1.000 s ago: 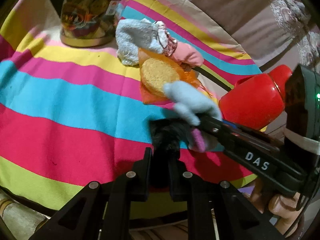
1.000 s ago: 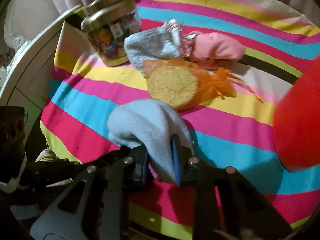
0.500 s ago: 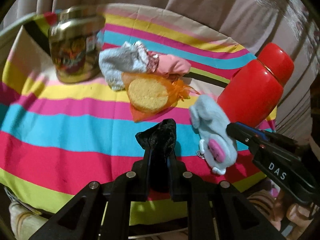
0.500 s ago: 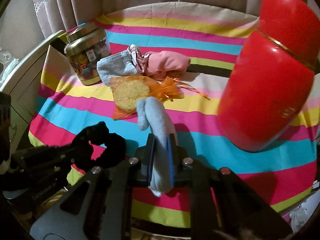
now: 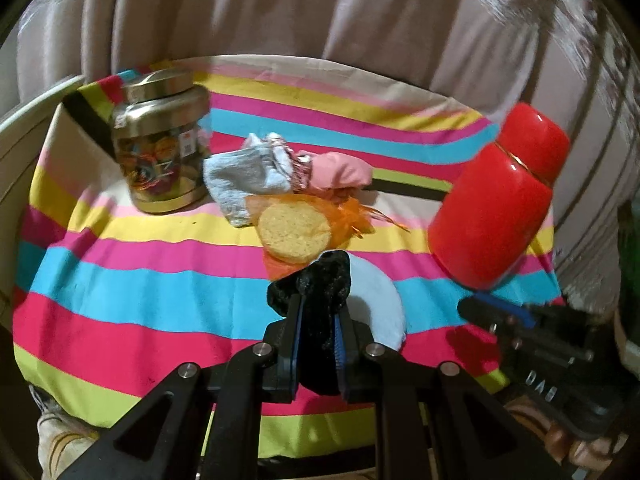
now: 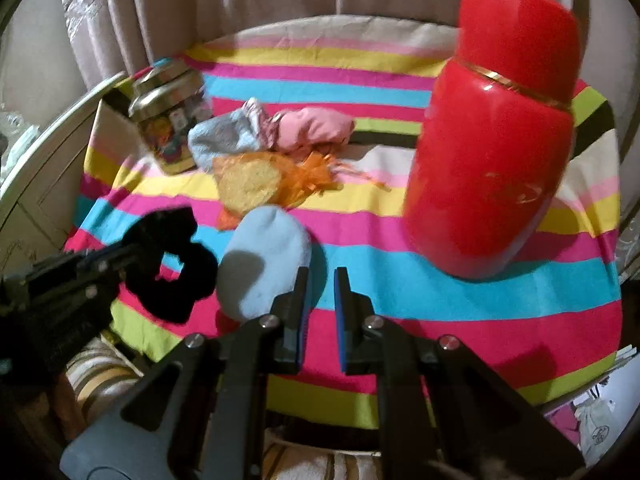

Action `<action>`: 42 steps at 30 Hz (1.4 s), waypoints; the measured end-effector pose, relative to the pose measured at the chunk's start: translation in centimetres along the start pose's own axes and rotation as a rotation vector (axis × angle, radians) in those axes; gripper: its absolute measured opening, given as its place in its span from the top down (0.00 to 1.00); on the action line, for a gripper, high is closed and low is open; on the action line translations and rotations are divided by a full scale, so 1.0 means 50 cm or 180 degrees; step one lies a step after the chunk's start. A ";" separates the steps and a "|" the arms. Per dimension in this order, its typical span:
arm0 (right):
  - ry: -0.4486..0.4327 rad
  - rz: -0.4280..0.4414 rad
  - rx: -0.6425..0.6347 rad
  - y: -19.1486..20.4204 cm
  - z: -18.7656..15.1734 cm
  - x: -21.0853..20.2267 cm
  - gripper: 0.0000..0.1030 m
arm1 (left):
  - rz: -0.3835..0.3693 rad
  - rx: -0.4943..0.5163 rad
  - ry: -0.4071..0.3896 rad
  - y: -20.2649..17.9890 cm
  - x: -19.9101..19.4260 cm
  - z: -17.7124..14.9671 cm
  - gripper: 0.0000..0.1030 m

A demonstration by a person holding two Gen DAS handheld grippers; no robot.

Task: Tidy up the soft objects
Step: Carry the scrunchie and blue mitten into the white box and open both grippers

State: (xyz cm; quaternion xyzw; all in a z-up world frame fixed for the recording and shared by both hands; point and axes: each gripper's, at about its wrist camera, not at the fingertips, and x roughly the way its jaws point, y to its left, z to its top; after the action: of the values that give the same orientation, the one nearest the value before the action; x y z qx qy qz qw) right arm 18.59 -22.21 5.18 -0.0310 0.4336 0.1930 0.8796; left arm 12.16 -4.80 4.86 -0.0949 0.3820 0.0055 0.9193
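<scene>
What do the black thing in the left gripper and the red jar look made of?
Black scrunchie: likely velvet, a deep matte pile with faint sparkle, gathered in soft folds. Red jar: hard and glossy, lacquered metal, ceramic or plastic; sharp highlights, gold band.

Left gripper (image 5: 318, 344): black plastic linkage arms, silver pivot screws, blue pads on finger inner faces. Right gripper (image 6: 321, 312): same build, white "DAS" lettering on body. Striped beige sleeve (image 6: 100, 372) below left gripper.
</scene>
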 end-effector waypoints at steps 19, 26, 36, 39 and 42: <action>0.0875 -0.0062 -0.0339 0.103 0.048 0.230 0.17 | 0.0129 -0.0410 -0.0151 0.074 0.002 0.006 0.86; 0.0749 0.0025 -0.0488 0.121 0.034 0.214 0.59 | 0.0117 -0.0398 -0.0139 0.069 0.004 0.007 0.86; 0.0340 -0.0002 -0.0099 0.030 0.019 0.093 0.78 | 0.0016 -0.0283 -0.0186 0.035 -0.005 0.010 0.86; 0.0197 -0.0049 0.0013 0.012 0.017 0.054 0.78 | -0.0042 -0.0199 -0.0233 0.014 -0.015 0.013 0.86; 0.0094 -0.0087 0.0065 -0.002 0.003 0.021 0.78 | -0.0129 -0.0165 -0.0239 -0.008 -0.025 0.015 0.86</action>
State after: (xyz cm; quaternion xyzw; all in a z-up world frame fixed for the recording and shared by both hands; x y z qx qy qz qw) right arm 19.32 -21.96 4.43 -0.0308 0.4481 0.1761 0.8760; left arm 11.84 -4.98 6.34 -0.1262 0.3449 0.0004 0.9301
